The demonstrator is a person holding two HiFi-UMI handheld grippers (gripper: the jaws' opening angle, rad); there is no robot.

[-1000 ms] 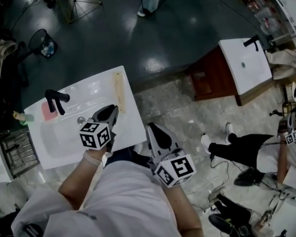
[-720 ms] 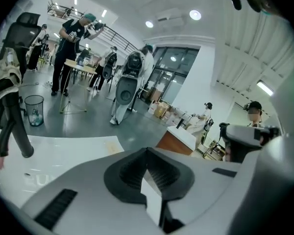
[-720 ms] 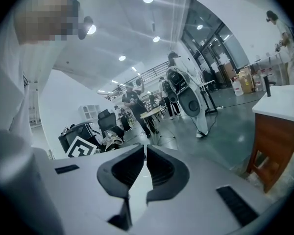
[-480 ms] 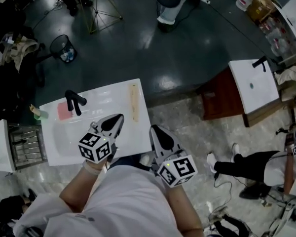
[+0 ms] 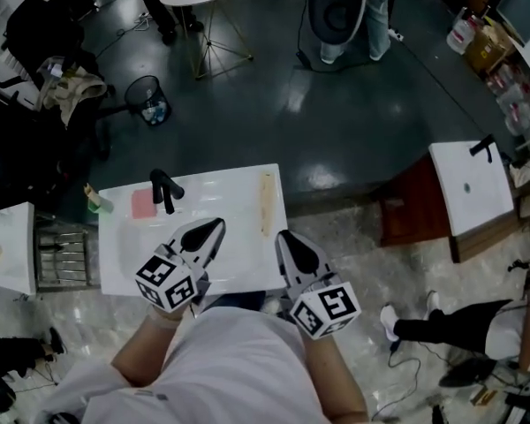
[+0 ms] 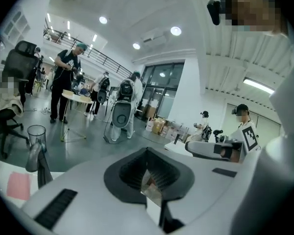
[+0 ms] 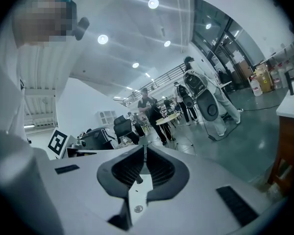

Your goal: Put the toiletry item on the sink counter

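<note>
White sink counter [image 5: 238, 268] on a dim workshop floor, black faucet [image 5: 163, 188] at back-left w/ a pink pad [image 5: 143, 203] beside it. Long tan toiletry item [image 5: 267, 203] lies along the counter's right edge, apart from both tools. Left gripper [image 5: 217, 226] is over the basin, jaws fully closed, empty. Right gripper [image 5: 283, 236] is at the front-right corner, also closed, empty.

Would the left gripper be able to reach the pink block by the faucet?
Probably yes, with a detour: the black faucet stands between the left gripper and the pink block, and the jaws are shut.
</note>
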